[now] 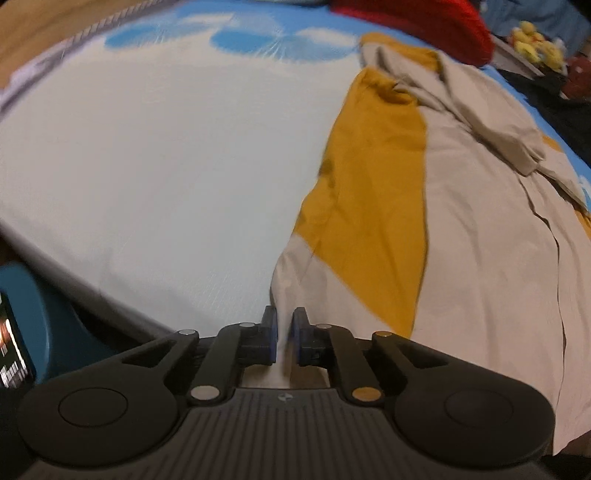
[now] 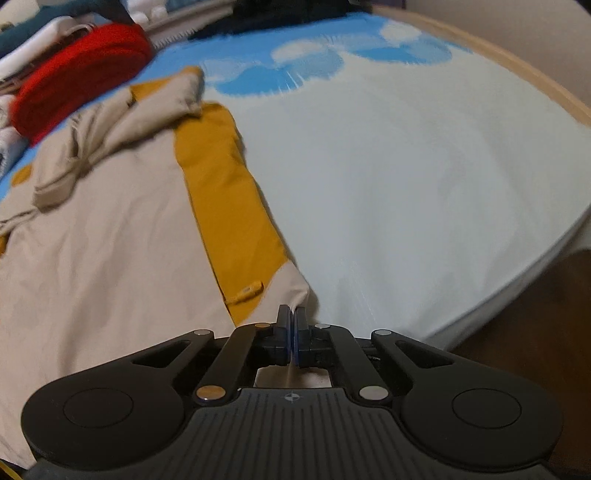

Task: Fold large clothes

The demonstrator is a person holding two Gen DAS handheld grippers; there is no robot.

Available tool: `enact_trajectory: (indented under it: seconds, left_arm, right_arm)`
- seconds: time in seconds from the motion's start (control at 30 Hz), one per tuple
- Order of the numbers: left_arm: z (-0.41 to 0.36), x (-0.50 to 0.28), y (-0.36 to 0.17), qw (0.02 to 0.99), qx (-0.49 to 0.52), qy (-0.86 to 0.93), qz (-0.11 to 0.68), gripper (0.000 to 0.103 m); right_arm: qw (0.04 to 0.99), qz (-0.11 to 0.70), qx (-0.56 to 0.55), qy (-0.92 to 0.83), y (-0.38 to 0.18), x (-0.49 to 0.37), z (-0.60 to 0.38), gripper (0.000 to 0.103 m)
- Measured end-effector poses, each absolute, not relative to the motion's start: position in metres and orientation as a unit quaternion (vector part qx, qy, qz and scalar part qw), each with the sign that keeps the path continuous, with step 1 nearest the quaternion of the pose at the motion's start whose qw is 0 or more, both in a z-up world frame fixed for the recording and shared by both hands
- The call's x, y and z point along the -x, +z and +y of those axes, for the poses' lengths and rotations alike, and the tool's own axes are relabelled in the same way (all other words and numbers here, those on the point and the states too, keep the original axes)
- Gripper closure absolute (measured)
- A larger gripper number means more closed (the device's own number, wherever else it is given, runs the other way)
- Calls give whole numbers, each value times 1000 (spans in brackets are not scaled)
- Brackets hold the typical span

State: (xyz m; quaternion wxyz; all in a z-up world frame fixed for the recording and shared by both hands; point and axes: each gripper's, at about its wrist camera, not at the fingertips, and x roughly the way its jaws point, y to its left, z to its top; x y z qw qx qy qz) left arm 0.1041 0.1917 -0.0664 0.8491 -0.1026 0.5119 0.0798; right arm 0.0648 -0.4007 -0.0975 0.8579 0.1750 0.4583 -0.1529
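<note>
Both views are blurring towards the far end of the bed, so the things lying there are hard to read. In the left wrist view, far ahead and to the right of the gripper, a red bundle (image 1: 417,26) is being cut off by the top edge, and beside it some small yellow objects (image 1: 537,46) are too soft to identify. At the lower left, a dark screen with lights (image 1: 13,347) is only partly showing. The near hem of the garment is going under each tool body, so how it is hanging below is not visible.

The left gripper (image 1: 284,334) is pointing down at the bed, and its blue pads are standing a little apart, with a thin fold of beige cloth passing between them. The pads seem to be pressing on this fold. The cloth belongs to the beige and mustard jacket (image 1: 480,229), which is spreading ahead and to the right of this gripper over the white and blue bed sheet (image 1: 166,147).

The right gripper (image 2: 291,332) is closed tight, its pads almost meeting, and a corner of the same jacket (image 2: 110,240) is being pinched at the tips. From here the jacket is lying ahead and to the left, with its mustard panel (image 2: 225,192) running away from the tips.
</note>
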Motion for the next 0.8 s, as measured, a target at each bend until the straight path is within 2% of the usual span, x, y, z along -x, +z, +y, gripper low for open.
enact_trajectory:
  seconds: [0.1,0.33,0.43,0.53,0.8]
  left_arm:
    - [192,-105,-66,849,100,78,513,94]
    - [191,-104,-68,849,95,78,514,93]
    - [188,-105,-67,854,86,73,508,100]
    - [183,-105,-65,857,76,68,505,101]
    - [181,-106,-68,851,78,70,515,98]
  right_arm:
    - [851,469,-176,-156,-101,-66,-400,96]
    - [850,477,-158,-155,-105,-67,-393,95]
    - [855,474,-145,-153,-104,-68,-391,101]
    - [861,463,-145,-151,-99,-66,-392,102]
    - [850,477,-160,-158,-104,-66,-395,97]
